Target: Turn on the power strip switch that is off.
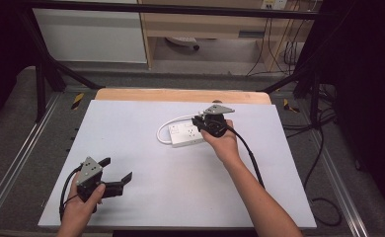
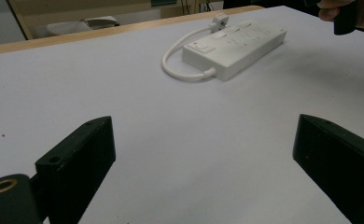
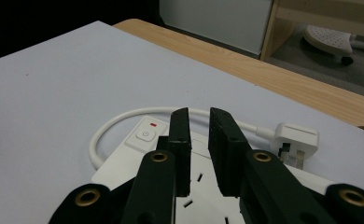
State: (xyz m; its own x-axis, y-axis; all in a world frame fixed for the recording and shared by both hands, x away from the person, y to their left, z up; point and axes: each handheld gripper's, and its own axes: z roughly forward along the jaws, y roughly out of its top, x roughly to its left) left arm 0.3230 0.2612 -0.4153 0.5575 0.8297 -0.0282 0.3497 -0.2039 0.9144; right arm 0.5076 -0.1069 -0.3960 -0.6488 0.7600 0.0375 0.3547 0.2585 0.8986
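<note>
On the white tabletop (image 1: 146, 197), toward its far middle, lies a white power strip (image 1: 186, 135) with its short cable (image 1: 165, 124) looping round the left end and back along the far side. From my right hand-held gripper view I can see the strip's power button (image 3: 145, 134) with a small red mark beside it, and the white plug (image 3: 295, 141) resting on the tabletop just beyond the strip, to the right.

My right hand-held gripper (image 1: 204, 124) hangs over the right end of the strip, gripped in my right hand (image 1: 223, 141). Its jaws stand narrow, with only a thin gap between them, and nothing sits in that gap. They point down at the socket face; whether they touch it I cannot tell.

My left hand-held gripper (image 1: 116, 170) is at the near left of the tabletop, well apart from the strip, held in my left hand (image 1: 82, 205). Its jaws are spread wide, with bare white surface between them. From its own view the strip (image 2: 234, 46) lies far ahead and to the right.

Beyond the white sheet a wooden edge (image 1: 180, 95) runs along the far side.
</note>
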